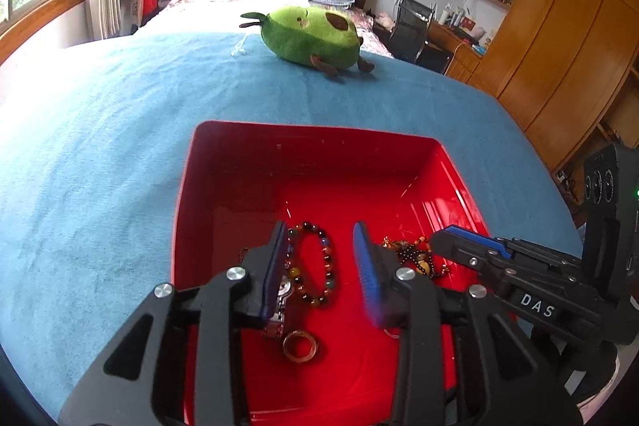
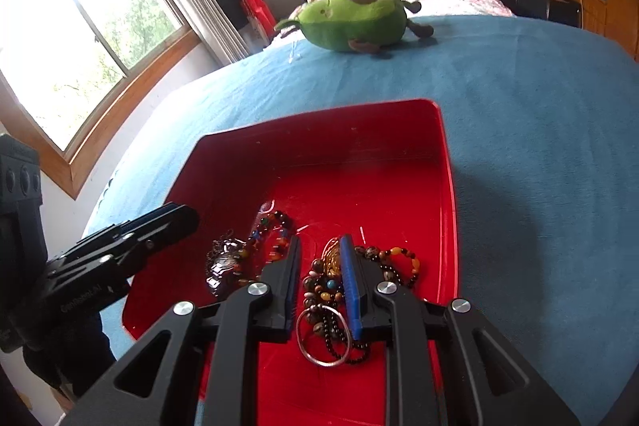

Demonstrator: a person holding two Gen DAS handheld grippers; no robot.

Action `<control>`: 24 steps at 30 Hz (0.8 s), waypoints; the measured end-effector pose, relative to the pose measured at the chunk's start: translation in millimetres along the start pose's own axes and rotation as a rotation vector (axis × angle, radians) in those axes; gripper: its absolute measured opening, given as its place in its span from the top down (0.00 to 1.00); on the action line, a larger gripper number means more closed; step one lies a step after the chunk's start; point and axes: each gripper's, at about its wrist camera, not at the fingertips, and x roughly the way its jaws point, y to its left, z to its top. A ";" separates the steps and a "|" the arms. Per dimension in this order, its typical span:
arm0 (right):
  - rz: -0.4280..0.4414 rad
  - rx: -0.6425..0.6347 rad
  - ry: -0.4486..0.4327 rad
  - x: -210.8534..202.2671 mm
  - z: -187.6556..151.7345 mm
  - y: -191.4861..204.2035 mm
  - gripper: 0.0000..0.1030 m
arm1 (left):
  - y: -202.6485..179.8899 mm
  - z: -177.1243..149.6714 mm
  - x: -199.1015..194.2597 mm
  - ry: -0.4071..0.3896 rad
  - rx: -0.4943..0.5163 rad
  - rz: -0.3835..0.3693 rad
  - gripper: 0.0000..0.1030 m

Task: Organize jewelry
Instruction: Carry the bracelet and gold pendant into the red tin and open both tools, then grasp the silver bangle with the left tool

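The red tray (image 1: 223,194) sits on a blue blanket (image 1: 100,166) over the bed, with a green avocado plush (image 1: 309,36) beyond it at twelve o'clock. In the left wrist view the left tongs (image 1: 321,266) hang over the tray's near half with jaws apart — nothing pinched. A beaded bracelet (image 1: 325,266) lies on the tray floor between them, a watch (image 1: 284,290) partly under the left finger, and a brown ring (image 1: 300,345) at six o'clock of the bracelet. At three o'clock, the right tongs (image 2: 321,284) sit over a tangle of bead strands (image 2: 319,290) and a metal ring (image 2: 323,336); their jaws stand a little apart, straddling the pile, but I cannot tell whether they grip any of it.
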 end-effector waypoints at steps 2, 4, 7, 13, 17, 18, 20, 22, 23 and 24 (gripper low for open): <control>0.006 -0.008 -0.024 -14.4 -2.8 3.0 0.80 | -0.8 -3.0 -14.7 -0.023 -0.006 0.007 0.64; 0.010 -0.025 -0.048 -30.4 -8.8 7.1 0.80 | -3.3 -10.7 -34.4 -0.045 -0.004 0.012 0.63; 0.039 -0.045 -0.059 -50.9 -22.1 13.8 0.80 | -7.6 -24.4 -57.0 -0.050 0.001 0.015 0.58; 0.076 -0.086 -0.022 -72.0 -54.3 26.9 0.80 | -15.0 -62.5 -85.2 -0.033 0.015 0.067 0.57; 0.072 -0.089 0.011 -78.6 -75.6 28.8 0.80 | -19.9 -93.7 -90.5 0.024 0.055 0.069 0.58; 0.071 -0.086 0.012 -80.8 -81.0 28.2 0.80 | -19.7 -105.1 -90.6 0.046 0.066 0.062 0.58; 0.075 -0.077 0.015 -85.0 -93.1 26.6 0.80 | -20.3 -122.0 -90.4 0.075 0.077 0.058 0.58; 0.079 -0.063 0.026 -85.2 -104.1 24.2 0.80 | -21.7 -142.1 -89.1 0.111 0.084 0.046 0.58; 0.083 -0.060 0.031 -85.1 -108.7 23.6 0.80 | -21.6 -148.5 -88.7 0.123 0.084 0.043 0.58; 0.087 -0.057 0.036 -83.9 -113.2 22.7 0.80 | -23.0 -157.6 -87.3 0.141 0.081 0.034 0.59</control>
